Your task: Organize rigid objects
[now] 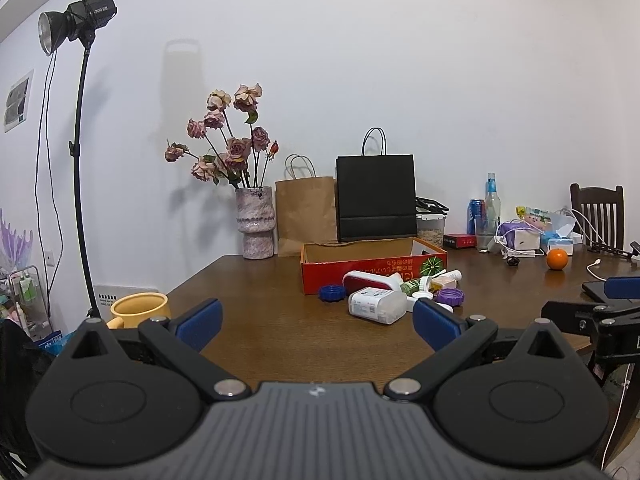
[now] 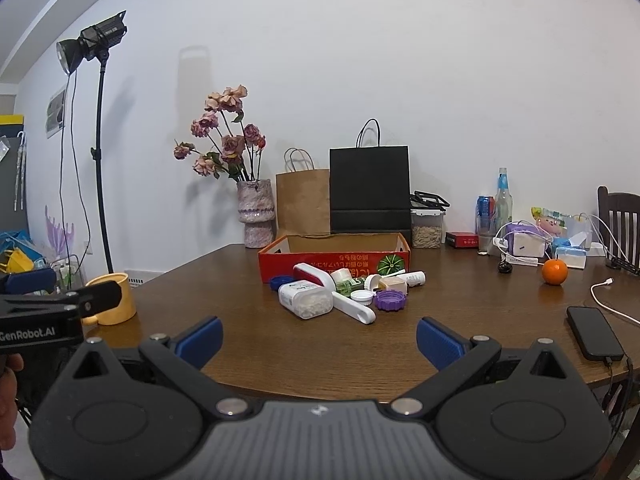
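Left wrist view: I am holding my left gripper (image 1: 318, 322) wide and empty over the bench (image 1: 260, 320). The pile of containers (image 1: 394, 294) is lying at twelve o'clock, touching the red box (image 1: 360, 270); a careless reach is risking scattering the loose purple lid (image 1: 450, 296).

Right wrist view: my right gripper (image 2: 320, 340) is gaping too, empty. The white bottle (image 2: 306, 300) may roll.

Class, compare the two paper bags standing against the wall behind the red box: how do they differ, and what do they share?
The black paper bag is taller and wider than the brown paper bag. The black paper bag has thin dark handles; the brown paper bag has pale ones. The black paper bag stands right of the brown one and overlaps its edge. Both stand upright on the table with handles up, behind the red box.
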Motion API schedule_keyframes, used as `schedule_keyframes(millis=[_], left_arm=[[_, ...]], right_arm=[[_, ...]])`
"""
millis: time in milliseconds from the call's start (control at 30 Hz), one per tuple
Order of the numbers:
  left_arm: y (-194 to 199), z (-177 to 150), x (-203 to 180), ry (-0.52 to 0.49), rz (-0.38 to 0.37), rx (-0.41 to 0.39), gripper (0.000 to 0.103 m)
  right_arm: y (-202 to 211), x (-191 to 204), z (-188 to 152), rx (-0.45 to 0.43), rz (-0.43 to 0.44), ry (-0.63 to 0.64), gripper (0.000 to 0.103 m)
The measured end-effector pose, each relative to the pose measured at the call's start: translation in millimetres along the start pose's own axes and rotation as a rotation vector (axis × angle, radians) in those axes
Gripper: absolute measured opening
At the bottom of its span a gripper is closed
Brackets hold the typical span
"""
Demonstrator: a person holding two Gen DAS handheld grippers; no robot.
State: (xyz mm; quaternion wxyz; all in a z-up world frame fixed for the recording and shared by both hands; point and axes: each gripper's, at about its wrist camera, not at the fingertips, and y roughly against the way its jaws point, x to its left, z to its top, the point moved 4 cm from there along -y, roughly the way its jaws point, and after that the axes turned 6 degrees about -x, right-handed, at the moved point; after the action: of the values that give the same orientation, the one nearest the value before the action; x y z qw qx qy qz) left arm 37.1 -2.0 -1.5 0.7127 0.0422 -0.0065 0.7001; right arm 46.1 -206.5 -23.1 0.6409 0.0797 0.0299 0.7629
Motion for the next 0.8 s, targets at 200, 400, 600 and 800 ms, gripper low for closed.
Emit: schedule_keyframes(millis=[200, 400, 600, 800], left_arm=[[1.0, -2.2, -0.8, -0.002, 0.006, -0.009, 0.103], [1.1, -4.8, -1.3, 0.000, 0.006, -0.008, 0.103], [2.6, -5.2, -2.8, -0.005, 0.003, -0.010, 0.103], [3.2, -4.8, -2.4, -0.001, 0.003, -0.004, 0.103]], right_arm=[[0.8, 2.4, 1.8, -0.006, 0.001, 0.016, 0.103], [1.5, 1.7, 1.3, -0.005, 0.001, 0.012, 0.103], [2.1, 1.0, 1.5, -0.005, -0.001, 0.007, 0.103], [1.2, 2.2, 1.2, -0.003, 0.003, 0.006, 0.103]])
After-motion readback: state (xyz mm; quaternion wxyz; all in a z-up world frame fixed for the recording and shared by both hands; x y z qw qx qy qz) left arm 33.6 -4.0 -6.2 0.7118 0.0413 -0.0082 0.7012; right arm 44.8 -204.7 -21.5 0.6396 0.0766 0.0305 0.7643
